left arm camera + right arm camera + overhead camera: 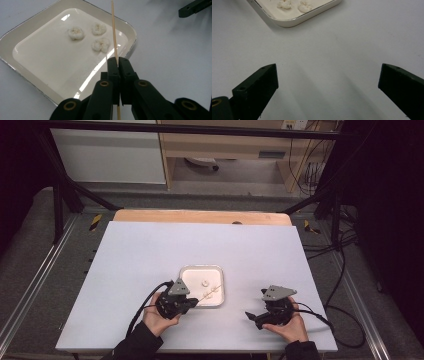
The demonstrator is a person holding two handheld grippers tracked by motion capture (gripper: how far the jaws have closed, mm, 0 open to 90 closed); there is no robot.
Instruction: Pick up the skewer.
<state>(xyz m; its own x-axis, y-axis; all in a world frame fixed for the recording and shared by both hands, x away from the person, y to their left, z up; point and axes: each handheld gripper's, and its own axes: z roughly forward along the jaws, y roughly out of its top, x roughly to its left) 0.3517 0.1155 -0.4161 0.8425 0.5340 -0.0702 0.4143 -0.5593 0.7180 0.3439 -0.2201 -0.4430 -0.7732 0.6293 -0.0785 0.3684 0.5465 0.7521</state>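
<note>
A thin, pale wooden skewer is clamped between the closed jaws of the left tongs. In the left gripper view the skewer is seen to run straight up from the jaw tips, across the near right part of the shallow, square, cream-coloured tray with rounded corners, and past the top edge of the picture. Three small, white, lumpy food pieces are seen lying on the tray floor, just left of the skewer; whether the skewer touches any of them cannot be told.

In the high view the tray is shown resting near the middle of the white rectangular tabletop, with the left tongs held at its near left corner and the skewer laid slantwise over the tray floor. The right tongs are held by the person's right hand well apart from the tray, to its right.

In the right gripper view the jaws of the right tongs are shown standing wide apart, with nothing but bare tabletop between them; a corner of the tray with two of the food pieces is seen at the top left.

No brand, label or legible writing is found on any of these items.
</note>
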